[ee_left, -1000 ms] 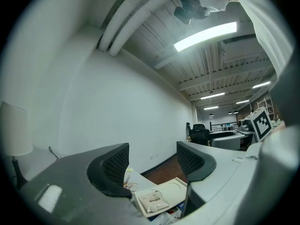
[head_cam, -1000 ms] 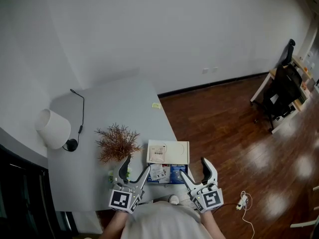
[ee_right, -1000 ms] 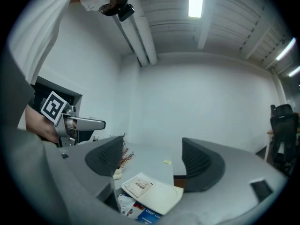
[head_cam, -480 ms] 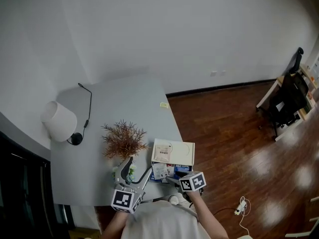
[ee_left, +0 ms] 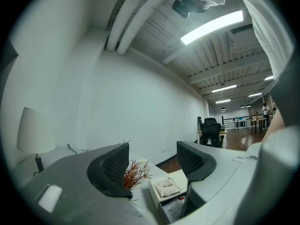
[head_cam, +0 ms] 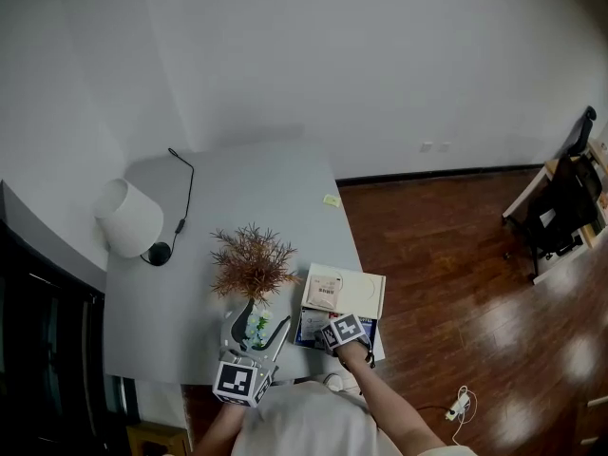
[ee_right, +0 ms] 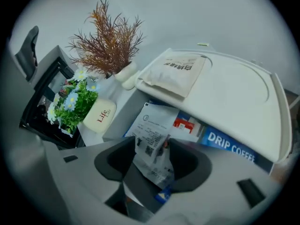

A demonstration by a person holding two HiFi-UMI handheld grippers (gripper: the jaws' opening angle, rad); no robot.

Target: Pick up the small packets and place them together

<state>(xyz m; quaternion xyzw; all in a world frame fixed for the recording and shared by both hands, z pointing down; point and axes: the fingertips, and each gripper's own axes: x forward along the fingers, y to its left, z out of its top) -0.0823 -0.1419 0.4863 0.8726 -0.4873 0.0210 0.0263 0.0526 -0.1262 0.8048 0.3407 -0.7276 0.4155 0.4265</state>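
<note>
My right gripper (ee_right: 152, 156) points steeply down into the blue drip-coffee box (ee_right: 229, 144). Its jaws have just been closing and now pinch a crumpled white printed packet (ee_right: 151, 139). More packets lie under it in the box. A beige packet (ee_right: 176, 71) rests on the white lid (ee_right: 234, 102) laid over the box's far part. In the head view the right gripper (head_cam: 334, 332) shows only its marker cube above the box. My left gripper (ee_left: 152, 161) is held level and open, with nothing between its jaws, left of the box (ee_left: 173, 210).
A dried reddish plant (head_cam: 252, 262) in a white vase stands left of the lid (head_cam: 356, 293). A small pot of flowers (ee_right: 72, 102) and a white "Life" item (ee_right: 100, 116) sit beside the box. A white lamp (head_cam: 128, 218) is at the grey table's (head_cam: 247, 198) left; wood floor lies right.
The right gripper has tipped down from level and dropped into the box, jaws narrowing around the white packet. The left gripper has barely shifted. The head view has drifted.
</note>
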